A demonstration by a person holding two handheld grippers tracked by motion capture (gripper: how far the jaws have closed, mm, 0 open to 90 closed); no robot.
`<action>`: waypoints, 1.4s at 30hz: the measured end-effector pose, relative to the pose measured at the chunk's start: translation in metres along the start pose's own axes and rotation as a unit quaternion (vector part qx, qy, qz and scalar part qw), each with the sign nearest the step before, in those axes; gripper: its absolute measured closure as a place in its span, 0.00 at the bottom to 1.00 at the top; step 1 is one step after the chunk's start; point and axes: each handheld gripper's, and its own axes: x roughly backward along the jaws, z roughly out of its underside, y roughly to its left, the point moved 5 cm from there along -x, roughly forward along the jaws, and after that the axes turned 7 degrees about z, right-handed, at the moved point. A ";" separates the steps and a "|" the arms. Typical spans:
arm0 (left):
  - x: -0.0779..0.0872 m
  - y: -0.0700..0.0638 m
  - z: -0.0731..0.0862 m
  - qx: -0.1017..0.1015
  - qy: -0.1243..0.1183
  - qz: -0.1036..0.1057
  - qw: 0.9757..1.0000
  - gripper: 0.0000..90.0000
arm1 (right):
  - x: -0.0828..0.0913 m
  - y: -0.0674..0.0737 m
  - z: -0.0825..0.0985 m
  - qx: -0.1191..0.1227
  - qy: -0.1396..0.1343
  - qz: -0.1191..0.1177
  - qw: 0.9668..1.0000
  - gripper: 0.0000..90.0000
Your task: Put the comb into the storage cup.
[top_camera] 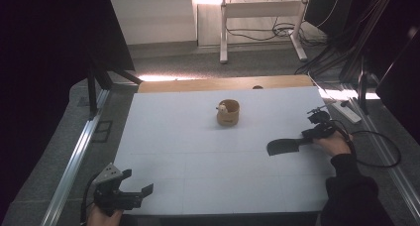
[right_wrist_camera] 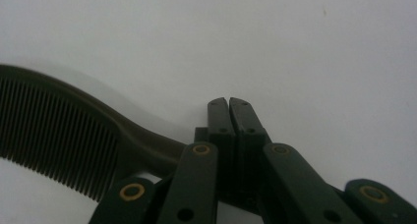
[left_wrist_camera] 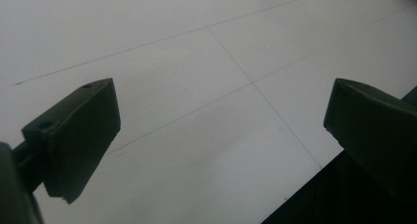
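The right gripper point(top_camera: 306, 137) has its jaws pinched tight on the handle of the dark comb point(top_camera: 283, 146), holding it just over the white table point(top_camera: 198, 156), probably to carry it to the brown cup point(top_camera: 228, 112), while the left gripper point(top_camera: 136, 186) waits with jaws wide apart near the front edge.

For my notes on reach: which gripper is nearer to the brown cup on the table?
Right. The right gripper, holding a dark comb, is right of the brown cup; the left gripper sits at the near left corner.
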 end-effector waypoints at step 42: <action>-0.003 0.000 -0.002 -0.006 0.006 0.001 1.000 0.02 | 0.046 0.029 0.081 -0.009 0.018 -0.003 1.000 0.97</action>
